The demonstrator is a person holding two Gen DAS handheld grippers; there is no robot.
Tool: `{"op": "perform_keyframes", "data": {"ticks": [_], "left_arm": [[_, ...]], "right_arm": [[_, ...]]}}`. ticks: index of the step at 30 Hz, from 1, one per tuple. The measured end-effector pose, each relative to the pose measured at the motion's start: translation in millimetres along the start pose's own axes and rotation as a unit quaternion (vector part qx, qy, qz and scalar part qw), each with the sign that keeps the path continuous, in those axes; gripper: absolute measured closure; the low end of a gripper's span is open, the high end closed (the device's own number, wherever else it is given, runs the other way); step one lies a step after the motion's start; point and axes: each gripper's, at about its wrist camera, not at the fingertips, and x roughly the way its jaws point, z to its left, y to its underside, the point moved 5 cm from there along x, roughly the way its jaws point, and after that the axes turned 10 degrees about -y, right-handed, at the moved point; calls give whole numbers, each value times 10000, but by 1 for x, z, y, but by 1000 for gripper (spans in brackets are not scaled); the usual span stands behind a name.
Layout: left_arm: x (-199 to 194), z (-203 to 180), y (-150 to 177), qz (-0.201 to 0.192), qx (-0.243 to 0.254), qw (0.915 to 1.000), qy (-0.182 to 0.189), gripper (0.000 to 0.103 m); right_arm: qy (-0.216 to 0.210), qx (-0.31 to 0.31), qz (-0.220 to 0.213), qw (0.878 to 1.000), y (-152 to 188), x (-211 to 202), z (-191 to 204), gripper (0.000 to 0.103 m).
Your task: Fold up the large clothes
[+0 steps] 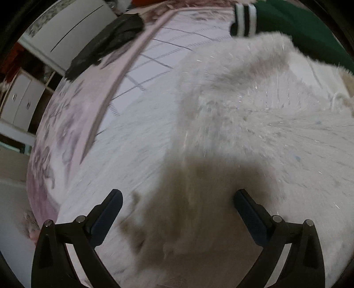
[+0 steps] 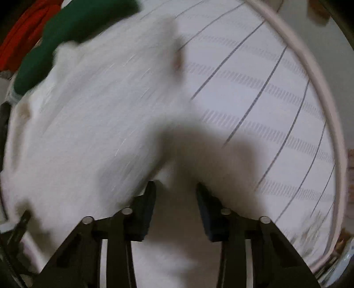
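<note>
A large white fluffy garment (image 1: pixel 243 106) lies spread on the bed's striped sheet (image 1: pixel 154 55); both views are blurred by motion. My left gripper (image 1: pixel 178 195) is wide open just above the garment's near edge, with nothing between its fingers. In the right wrist view the same white garment (image 2: pixel 93 115) fills the left and centre. My right gripper (image 2: pixel 176 186) is partly open, and a fold of the white cloth lies between its fingers; I cannot tell whether the pads touch it.
A green garment with striped cuff (image 1: pixel 287 20) lies at the far side and also shows in the right wrist view (image 2: pixel 73 28), next to red cloth (image 2: pixel 22 37). A black garment (image 1: pixel 106 44) lies near the bed's pink border (image 1: pixel 124 73). White cabinets (image 1: pixel 24 102) stand to the left.
</note>
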Motion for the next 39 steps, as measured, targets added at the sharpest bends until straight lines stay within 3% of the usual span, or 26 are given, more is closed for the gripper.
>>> {"op": "perform_keyframes", "data": {"ticks": [1, 2, 3, 6, 9, 11, 13, 15, 19, 22, 24, 28, 30, 32, 33, 34, 35, 36, 37, 38, 39], "left_arm": [[1, -7, -4, -35, 62, 10000, 11, 0], [0, -10, -6, -89, 74, 9999, -1, 0], [-2, -13, -8, -126, 82, 9999, -11, 0], [-3, -16, -11, -91, 75, 9999, -76, 0], [-5, -3, -7, 41, -174, 9998, 36, 0], [-14, 14, 3, 97, -425, 9990, 124, 0], [-26, 40, 23, 178, -717, 9968, 293, 0], [-39, 72, 55, 374, -1017, 9927, 523, 0], [-41, 140, 125, 958, -1750, 9786, 514, 0], [-20, 193, 180, 1460, -2538, 9553, 401, 0], [5, 225, 218, 1862, -3225, 9271, 414, 0], [58, 270, 274, 2366, -4630, 8501, 838, 0], [76, 283, 283, 2348, -5100, 8209, 1045, 2], [88, 290, 286, 2303, -5493, 7939, 1226, 16], [90, 293, 286, 2252, -5638, 7848, 1245, 19], [91, 298, 283, 2172, -5760, 7795, 1160, 23], [88, 299, 282, 2053, -5828, 7783, 1114, 35], [85, 303, 275, 1852, -5841, 7838, 1013, 46], [80, 305, 269, 1693, -5782, 7932, 886, 67], [74, 308, 261, 1522, -5713, 8030, 752, 81], [72, 312, 256, 1409, -5684, 8075, 707, 84]], "right_arm": [[54, 195, -163, 9997, -6, -1, -11, 89], [-58, 521, -248, 9983, -9, 1, -23, 92], [-335, 921, -300, 9947, -9, 3, -35, 93], [-310, 955, -335, 9944, -3, 1, -39, 93], [-91, 876, -81, 9961, 17, -8, -25, 76], [-118, 724, -69, 9973, 40, -24, -8, 48], [-98, 366, -67, 9993, 66, -40, 17, 35], [-83, 25, -46, 10000, 95, -50, 40, 28], [-328, -561, 314, 9974, 150, -48, 103, 26], [-448, -998, 638, 9919, 191, -35, 150, 26], [-459, -1280, 851, 9870, 213, -26, 172, 26], [-343, -1751, 1233, 9762, 266, -2, 224, 26], [-284, -2053, 1261, 9701, 296, 8, 247, 26], [-185, -2251, 1208, 9666, 307, 15, 269, 26], [-156, -2285, 1184, 9662, 312, 17, 276, 26], [-126, -2302, 1154, 9662, 319, 20, 282, 26], [-50, -2322, 1085, 9666, 326, 22, 289, 26], [58, -2348, 981, 9671, 330, 23, 297, 26], [143, -2371, 900, 9672, 331, 24, 304, 26], [260, -2401, 785, 9672, 333, 24, 304, 26], [397, -2428, 675, 9669, 329, 28, 313, 26]]}}
